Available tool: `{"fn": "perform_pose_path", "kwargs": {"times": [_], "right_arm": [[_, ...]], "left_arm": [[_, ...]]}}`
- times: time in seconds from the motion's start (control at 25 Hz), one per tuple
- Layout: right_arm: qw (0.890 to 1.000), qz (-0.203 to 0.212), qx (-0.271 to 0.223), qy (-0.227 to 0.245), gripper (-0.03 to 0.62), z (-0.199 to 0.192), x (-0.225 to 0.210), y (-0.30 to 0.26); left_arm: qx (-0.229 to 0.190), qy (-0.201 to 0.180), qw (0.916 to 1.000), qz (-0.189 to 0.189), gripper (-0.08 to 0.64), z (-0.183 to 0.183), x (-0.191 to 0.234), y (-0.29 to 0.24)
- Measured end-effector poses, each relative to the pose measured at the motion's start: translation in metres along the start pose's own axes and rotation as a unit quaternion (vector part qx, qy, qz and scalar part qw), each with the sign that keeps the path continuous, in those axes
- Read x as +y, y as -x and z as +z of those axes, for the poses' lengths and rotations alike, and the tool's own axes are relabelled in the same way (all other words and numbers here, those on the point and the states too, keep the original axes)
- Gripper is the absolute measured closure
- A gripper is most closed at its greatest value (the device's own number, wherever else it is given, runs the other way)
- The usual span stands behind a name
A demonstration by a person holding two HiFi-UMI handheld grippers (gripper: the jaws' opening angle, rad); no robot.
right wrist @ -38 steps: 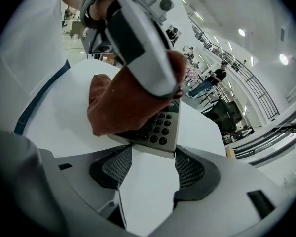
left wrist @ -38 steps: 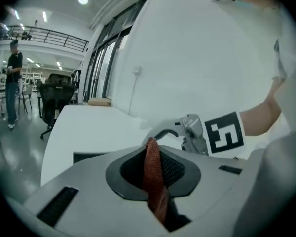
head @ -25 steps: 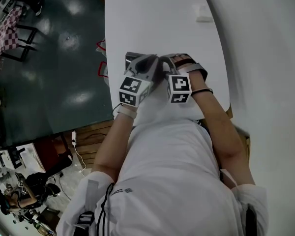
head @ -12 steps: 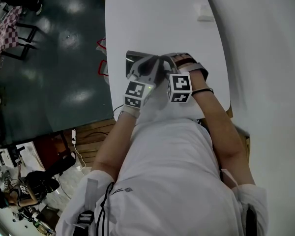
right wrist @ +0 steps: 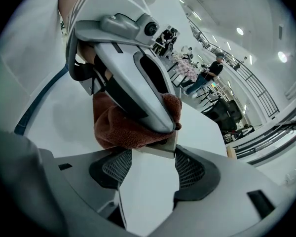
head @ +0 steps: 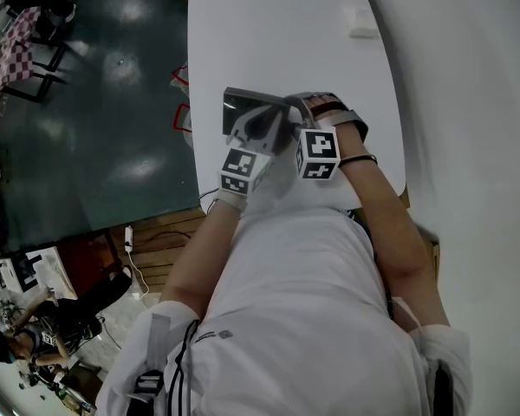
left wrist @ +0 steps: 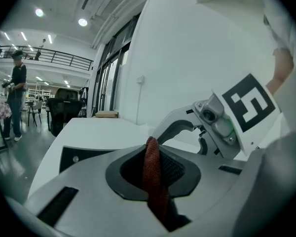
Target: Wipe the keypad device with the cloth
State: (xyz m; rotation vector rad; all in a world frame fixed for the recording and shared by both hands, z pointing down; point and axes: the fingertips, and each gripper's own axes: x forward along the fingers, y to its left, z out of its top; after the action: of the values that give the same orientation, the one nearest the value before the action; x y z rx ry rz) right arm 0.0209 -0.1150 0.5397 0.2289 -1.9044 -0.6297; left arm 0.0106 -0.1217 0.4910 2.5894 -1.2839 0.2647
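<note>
The keypad device [head: 241, 104] is a dark grey slab lying near the left edge of the white table [head: 269, 33]. My left gripper [head: 262, 124] is over the device, shut on a reddish-brown cloth [left wrist: 152, 169] that shows as a strip between its pads. The bunched cloth [right wrist: 121, 125] hangs under that gripper's tip and rests against the device. My right gripper [right wrist: 149, 157] is shut on the device's pale near edge [right wrist: 160, 149], at the device's right end. Both grippers are close together, almost touching.
The table's left edge runs just beside the device, with dark floor [head: 104, 102] beyond it. A small white object [head: 361, 22] lies far up the table. A cardboard box [left wrist: 106, 114] sits at the table's far end. A person [left wrist: 15, 98] stands in the background.
My left gripper has slid a little to the right and toward me with the cloth, so more of the device's left end shows. My right gripper has stayed still.
</note>
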Motion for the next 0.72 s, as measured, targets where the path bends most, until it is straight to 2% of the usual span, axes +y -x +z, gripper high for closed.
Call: {"fn": "perform_pose_path", "kwargs": {"times": [0.12, 0.28, 0.4, 0.6, 0.72], "right_arm": [[1.0, 0.0, 0.001, -0.001, 0.341, 0.0, 0.0, 0.0], [1.0, -0.001, 0.0, -0.001, 0.341, 0.0, 0.0, 0.001], [1.0, -0.002, 0.0, -0.001, 0.341, 0.0, -0.001, 0.0], [1.0, -0.006, 0.001, -0.001, 0.341, 0.0, -0.001, -0.001], [1.0, -0.006, 0.0, -0.001, 0.341, 0.0, -0.002, -0.001]], "left_arm": [[0.002, 0.004, 1.0, -0.003, 0.525, -0.002, -0.003, 0.003], [0.022, -0.012, 0.9997, -0.002, 0.525, -0.018, -0.005, 0.007], [0.034, -0.008, 0.9994, -0.007, 0.525, -0.026, -0.009, 0.011], [0.072, -0.007, 0.9972, -0.018, 0.525, -0.056, -0.016, 0.022], [0.088, -0.024, 0.9957, -0.017, 0.525, -0.067, -0.019, 0.028]]}}
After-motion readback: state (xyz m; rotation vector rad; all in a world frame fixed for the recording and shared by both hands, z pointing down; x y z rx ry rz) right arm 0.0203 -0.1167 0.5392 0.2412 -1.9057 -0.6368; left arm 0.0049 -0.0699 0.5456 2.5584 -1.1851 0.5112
